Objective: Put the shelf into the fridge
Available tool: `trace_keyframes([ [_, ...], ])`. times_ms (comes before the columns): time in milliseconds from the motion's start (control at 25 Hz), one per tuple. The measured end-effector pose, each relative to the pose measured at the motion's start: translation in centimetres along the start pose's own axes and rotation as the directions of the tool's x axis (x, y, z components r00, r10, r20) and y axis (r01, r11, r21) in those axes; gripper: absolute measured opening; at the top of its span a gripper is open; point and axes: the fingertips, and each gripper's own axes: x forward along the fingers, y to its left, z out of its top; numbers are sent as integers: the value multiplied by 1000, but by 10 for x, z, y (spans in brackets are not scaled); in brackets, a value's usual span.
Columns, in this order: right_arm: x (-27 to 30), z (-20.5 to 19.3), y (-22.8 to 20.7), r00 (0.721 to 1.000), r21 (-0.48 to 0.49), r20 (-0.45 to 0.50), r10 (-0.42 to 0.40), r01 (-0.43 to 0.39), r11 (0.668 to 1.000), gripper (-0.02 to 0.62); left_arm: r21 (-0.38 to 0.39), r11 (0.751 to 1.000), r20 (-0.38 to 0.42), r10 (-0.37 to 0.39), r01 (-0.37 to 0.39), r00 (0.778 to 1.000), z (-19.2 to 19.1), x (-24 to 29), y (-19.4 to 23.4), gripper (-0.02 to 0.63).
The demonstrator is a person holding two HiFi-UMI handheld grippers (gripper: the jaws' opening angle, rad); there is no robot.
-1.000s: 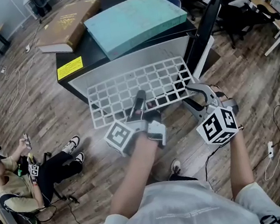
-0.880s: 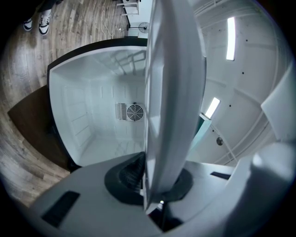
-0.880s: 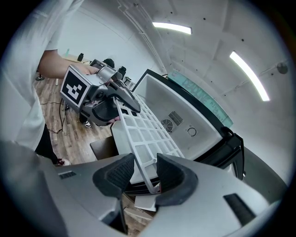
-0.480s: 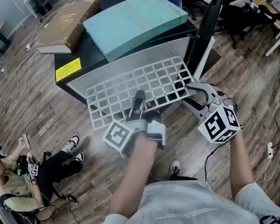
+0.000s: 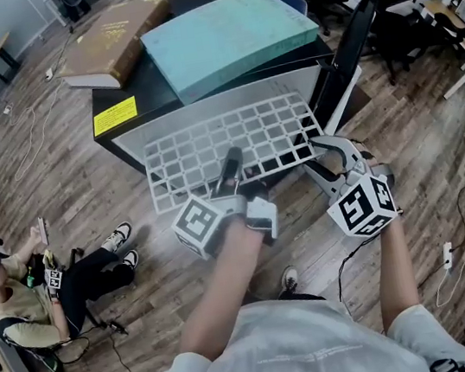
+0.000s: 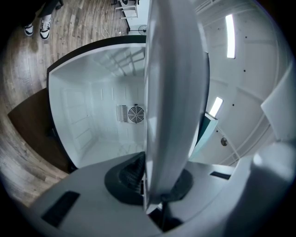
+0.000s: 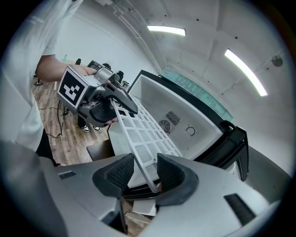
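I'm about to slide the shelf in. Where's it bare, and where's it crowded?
Bare: the fridge cavity, between its walls back to the fan grille, in what the shelf leaves visible; also the floor between fridge and seated person. Crowded: the fridge top, covered by a foam slab and a brown box.

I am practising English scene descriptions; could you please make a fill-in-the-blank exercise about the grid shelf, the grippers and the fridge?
1. The left gripper clamps the white wire-grid shelf, whose edge passes between the parted jaws of the ___ gripper.
2. The black, white-lined fridge has its door ___.
3. The teal foam slab lies on ___ of the fridge.
Missing words: right; open; top.
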Motion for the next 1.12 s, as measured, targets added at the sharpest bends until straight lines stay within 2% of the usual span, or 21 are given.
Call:
trace_keyframes([
  [440, 9, -4, -6, 1000, -16, -26, -17, 17, 1000, 166, 0, 1000, 15, -13, 13, 1000, 4, 8, 3, 37],
  [720, 17, -4, -11, 1000, -49, -28, -11, 9, 999, 166, -7, 999, 51, -53, 53, 997, 9, 8, 1, 38],
  [800, 17, -4, -11, 999, -69, -30, -17, 15, 997, 160, 19, 998, 40, -68, 67, 997, 8, 0, -2, 42],
  [880, 17, -2, -10, 999, -101, -27, -25, 22, 995, 147, 70, 995, 40, -69, 66, 997, 9, -14, -2, 95],
  [920, 17, -2, -8, 999, -123, -26, -31, 27, 992, 141, 96, 994, 51, -62, 57, 997, 11, -24, 0, 101],
  [1120, 15, 1, -10, 998, -212, -15, -65, 60, 975, 114, 179, 984, 168, -34, 3, 985, 41, -72, 5, 107],
])
